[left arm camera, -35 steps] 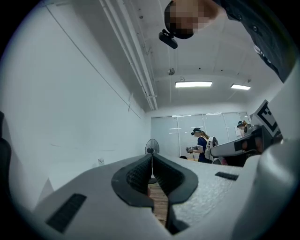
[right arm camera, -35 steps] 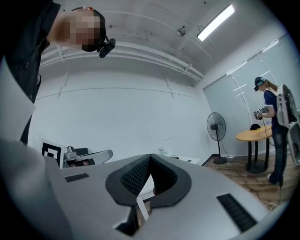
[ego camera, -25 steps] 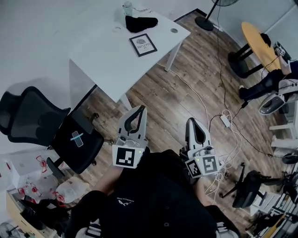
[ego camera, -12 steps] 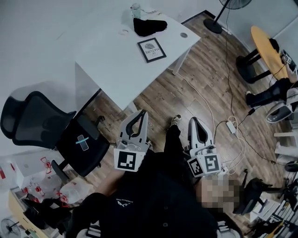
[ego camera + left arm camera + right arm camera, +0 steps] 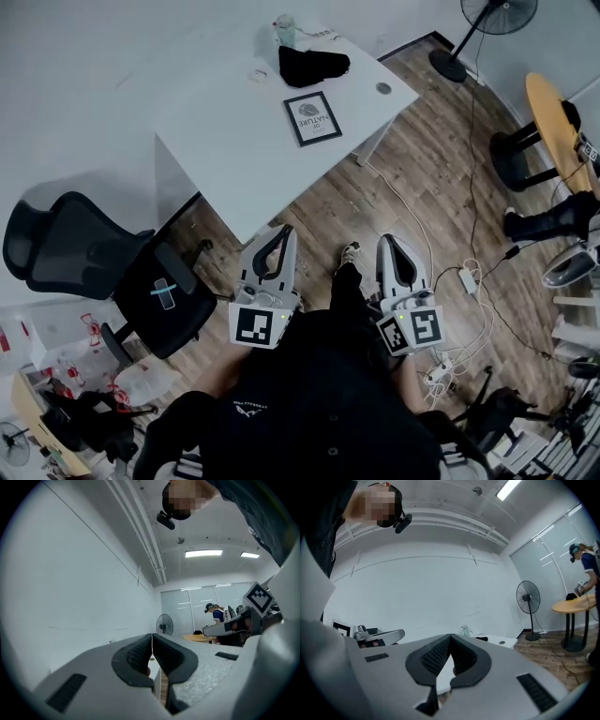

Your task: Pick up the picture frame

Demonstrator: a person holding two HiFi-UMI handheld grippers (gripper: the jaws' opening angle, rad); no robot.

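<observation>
We hold both grippers level and low over the plank floor (image 5: 412, 178). The left gripper (image 5: 285, 231) is smooth grey plastic narrowing to a rounded loop. Its ribbed black pads (image 5: 138, 656) meet tip to tip with nothing between them. The right gripper (image 5: 388, 242) has the same build and is likewise closed and empty.

The frame (image 5: 313, 118) lies flat on the table (image 5: 216, 141), well ahead of both grippers. It is a thin dark rectangle around a pale print, set toward the table's right end and inside its edges. A crumpled black cloth (image 5: 312, 66) sits just beyond it, apart from it, and a clear bottle (image 5: 285, 30) stands at the far edge. The table is matt white with straight edges and square corners, and its near corner points toward the left gripper.

Bare boards run between us and that corner. A black mesh chair (image 5: 155, 291) stands to the left, near the left gripper and the table's side. White cables (image 5: 469, 281) trail across the floor to the right of the right gripper. Farther right stand a round wooden table (image 5: 555, 117) and a fan (image 5: 497, 17).
</observation>
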